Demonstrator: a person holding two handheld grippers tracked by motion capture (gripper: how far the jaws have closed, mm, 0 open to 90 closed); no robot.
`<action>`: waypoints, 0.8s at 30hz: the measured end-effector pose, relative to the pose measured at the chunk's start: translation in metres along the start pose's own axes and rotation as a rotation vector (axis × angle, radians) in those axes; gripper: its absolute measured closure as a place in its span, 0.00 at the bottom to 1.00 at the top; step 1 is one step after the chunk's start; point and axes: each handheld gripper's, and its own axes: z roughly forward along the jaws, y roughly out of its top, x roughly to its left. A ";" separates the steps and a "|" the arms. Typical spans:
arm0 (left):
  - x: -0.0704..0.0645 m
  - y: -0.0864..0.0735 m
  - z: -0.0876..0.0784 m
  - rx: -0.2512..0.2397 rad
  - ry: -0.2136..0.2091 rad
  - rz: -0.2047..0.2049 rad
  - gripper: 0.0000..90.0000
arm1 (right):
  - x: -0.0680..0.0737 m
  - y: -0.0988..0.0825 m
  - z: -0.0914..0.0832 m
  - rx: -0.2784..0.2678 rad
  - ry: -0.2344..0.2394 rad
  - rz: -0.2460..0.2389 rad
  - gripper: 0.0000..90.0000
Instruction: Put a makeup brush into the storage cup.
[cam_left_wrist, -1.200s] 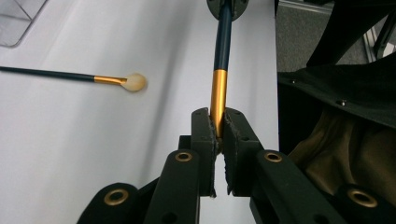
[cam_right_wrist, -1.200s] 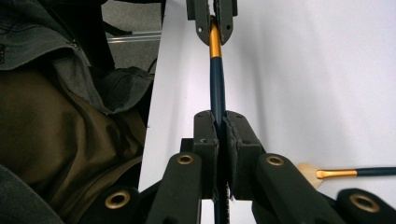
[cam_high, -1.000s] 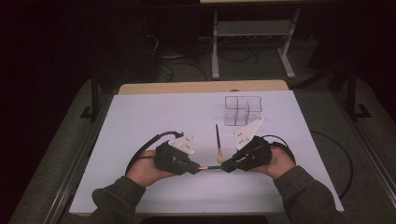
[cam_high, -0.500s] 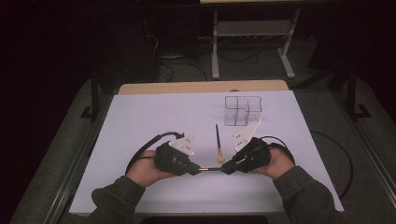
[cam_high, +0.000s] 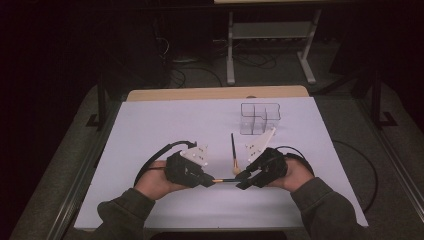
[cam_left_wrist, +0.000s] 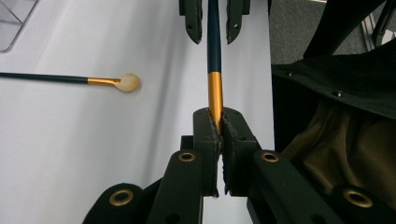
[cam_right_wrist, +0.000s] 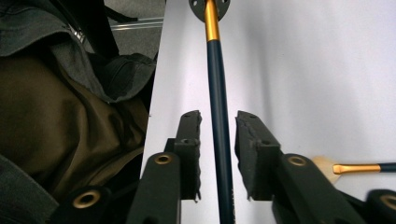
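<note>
Your right gripper (cam_high: 243, 179) fingers have just spread, freeing the brush (cam_left_wrist: 214, 70); your left gripper (cam_high: 210, 181) pinches its gold ferrule, holding it level above the desk (cam_high: 150, 125): handover made.

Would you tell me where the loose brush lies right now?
In the high view, the loose brush lies on the table, between both grippers and the clear organizer.

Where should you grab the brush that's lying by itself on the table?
Probably the middle of the loose brush's thin dark handle, from straight above, jaws across it. It lies flat on the white table, soft tip toward the person, so the handle is the firm part.
</note>
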 end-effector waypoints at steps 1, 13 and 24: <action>0.000 0.000 0.000 0.006 -0.001 0.002 0.95 | 0.000 0.001 -0.001 0.002 0.000 0.001 0.73; -0.001 0.006 0.003 0.034 0.001 0.018 0.95 | 0.002 0.028 -0.001 0.050 0.000 -0.030 0.74; -0.001 0.010 0.007 0.059 -0.001 0.035 0.95 | 0.002 0.043 0.013 0.120 0.031 -0.047 0.84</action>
